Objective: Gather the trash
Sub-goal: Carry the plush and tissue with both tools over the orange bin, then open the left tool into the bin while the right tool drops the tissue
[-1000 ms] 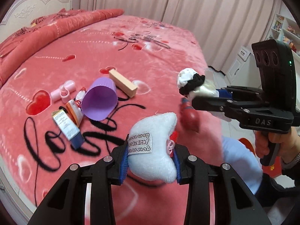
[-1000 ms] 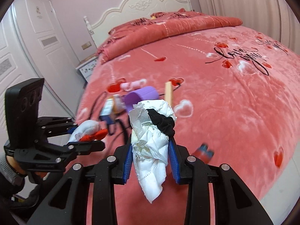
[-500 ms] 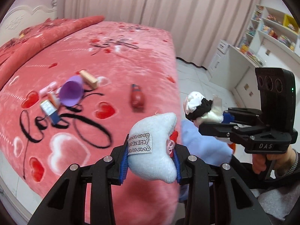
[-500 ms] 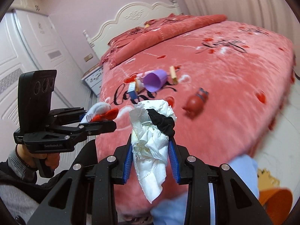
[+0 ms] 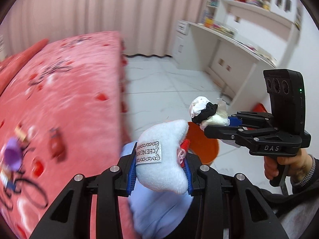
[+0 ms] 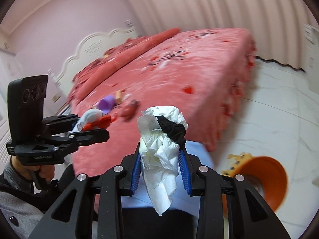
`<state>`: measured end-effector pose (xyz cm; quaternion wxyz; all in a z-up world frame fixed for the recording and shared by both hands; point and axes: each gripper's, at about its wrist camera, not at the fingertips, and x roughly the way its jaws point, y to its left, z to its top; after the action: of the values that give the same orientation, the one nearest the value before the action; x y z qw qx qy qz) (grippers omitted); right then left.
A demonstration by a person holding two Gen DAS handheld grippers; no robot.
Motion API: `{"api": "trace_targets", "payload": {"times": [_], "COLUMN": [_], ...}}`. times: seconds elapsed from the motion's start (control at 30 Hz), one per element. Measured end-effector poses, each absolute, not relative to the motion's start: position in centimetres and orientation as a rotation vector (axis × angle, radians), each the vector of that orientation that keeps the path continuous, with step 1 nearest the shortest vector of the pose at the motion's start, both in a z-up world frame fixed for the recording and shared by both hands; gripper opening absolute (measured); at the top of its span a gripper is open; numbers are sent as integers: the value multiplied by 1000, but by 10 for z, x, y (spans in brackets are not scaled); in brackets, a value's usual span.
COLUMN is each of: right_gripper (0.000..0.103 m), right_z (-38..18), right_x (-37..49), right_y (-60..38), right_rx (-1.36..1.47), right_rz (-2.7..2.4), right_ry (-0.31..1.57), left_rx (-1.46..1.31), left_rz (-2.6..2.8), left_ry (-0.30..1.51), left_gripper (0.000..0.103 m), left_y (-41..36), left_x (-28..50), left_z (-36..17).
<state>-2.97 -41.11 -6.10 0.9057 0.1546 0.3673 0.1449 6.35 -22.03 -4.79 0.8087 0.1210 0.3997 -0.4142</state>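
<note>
My left gripper (image 5: 159, 171) is shut on a white plush toy (image 5: 161, 159) with a sewn label and a red bit; it also shows in the right wrist view (image 6: 93, 119). My right gripper (image 6: 161, 171) is shut on a wad of white tissue (image 6: 161, 155) wrapped with a black band (image 6: 173, 129); the wad also shows in the left wrist view (image 5: 207, 111). An orange bin (image 6: 265, 181) stands on the white floor, below and right of the right gripper, and shows in the left wrist view (image 5: 201, 143) behind the plush toy.
The pink bed (image 5: 59, 99) lies to the left, with a purple cup (image 6: 107, 103), a red toy (image 6: 129, 109) and small items on it. A white desk and shelves (image 5: 239, 45) stand on the far right. A light blue cloth (image 5: 159, 205) lies below the grippers.
Both grippers have swung right, away from the bed toward the floor, still holding their items. The orange bin has come into fuller view under them.
</note>
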Motion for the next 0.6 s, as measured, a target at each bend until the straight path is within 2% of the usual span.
{"api": "trace_targets", "payload": {"times": [0.33, 0.6], "right_gripper": [35, 35], "right_z": [-79, -121], "right_x": [-66, -74], "right_y": [-520, -579], "right_rx": [385, 462], "right_rz": [46, -82], "right_ry": [741, 793], "left_rx": [397, 449], "left_rz": [-1086, -1170], "left_ry": [886, 980], "left_gripper": [39, 39], "left_y": [-329, -391], "left_x": [73, 78], "left_z": [-72, -114]}}
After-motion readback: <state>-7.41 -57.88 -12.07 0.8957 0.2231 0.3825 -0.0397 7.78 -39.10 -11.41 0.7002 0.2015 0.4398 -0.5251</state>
